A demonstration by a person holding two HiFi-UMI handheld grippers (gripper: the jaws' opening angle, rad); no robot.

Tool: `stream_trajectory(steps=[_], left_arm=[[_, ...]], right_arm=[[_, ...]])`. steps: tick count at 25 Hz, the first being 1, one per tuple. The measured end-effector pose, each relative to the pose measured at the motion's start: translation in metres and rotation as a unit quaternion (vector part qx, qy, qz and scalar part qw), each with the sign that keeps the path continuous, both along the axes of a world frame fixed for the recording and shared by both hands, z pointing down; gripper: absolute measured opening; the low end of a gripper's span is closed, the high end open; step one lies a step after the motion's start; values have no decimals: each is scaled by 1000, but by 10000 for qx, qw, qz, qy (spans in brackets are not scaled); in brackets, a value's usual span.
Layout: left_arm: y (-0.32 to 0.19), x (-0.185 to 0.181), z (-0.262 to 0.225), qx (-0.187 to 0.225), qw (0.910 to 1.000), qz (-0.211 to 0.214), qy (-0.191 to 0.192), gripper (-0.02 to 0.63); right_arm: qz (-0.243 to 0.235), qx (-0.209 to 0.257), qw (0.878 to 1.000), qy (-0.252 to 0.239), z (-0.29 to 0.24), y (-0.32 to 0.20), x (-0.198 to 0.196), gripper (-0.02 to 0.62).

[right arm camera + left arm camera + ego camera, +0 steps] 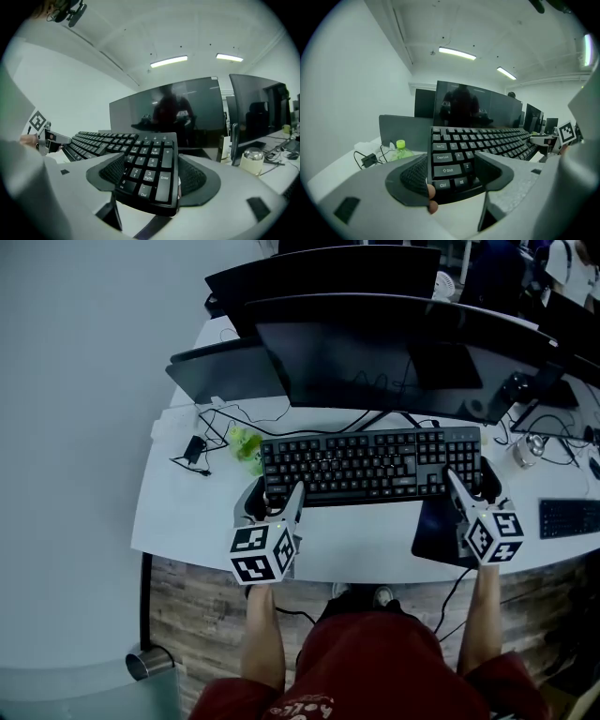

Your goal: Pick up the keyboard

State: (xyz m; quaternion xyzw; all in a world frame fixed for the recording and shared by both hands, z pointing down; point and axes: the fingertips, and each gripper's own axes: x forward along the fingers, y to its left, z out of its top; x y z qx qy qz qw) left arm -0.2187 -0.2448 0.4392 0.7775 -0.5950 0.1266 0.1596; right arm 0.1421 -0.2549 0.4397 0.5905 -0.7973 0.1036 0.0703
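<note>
A black full-size keyboard [370,463] lies across the white desk [187,512] in front of the monitors. My left gripper [270,502] is at its left end. In the left gripper view the gripper [452,176] has the Ctrl/Shift corner of the keyboard [459,154] between its dark pads [411,177]. My right gripper [471,489] is at the number-pad end. In the right gripper view that gripper [152,177] clamps the keyboard [147,171], whose end looks tilted and raised off the desk.
Dark monitors [375,352] stand just behind the keyboard. A green bottle [246,444] and a charger with cable [194,448] lie at the left. A dark mouse mat [439,532] sits under the right gripper. A second keyboard [568,517] is at the far right, and the desk's front edge is close.
</note>
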Motion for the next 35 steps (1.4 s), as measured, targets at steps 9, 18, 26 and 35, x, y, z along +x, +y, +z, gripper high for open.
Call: stream_trajectory(steps=[9,18,26,35], left_arm=[[1,-3,-69,930,9956,-17,60,307],[2,-5,-138,1818,9832,39,127,307],[16,7,-218,2617,9651,79,44,307],[20,6,-223,3180,9480,91,-3,307]], right_arm=[[15,888,9960,60,-75,3,-3,357],[65,1957,9806,84,-151,11,-6,356],[150,2764,9609,15,-226,28,5,356],[193,3232,9461,-27,-229,34,4,356]])
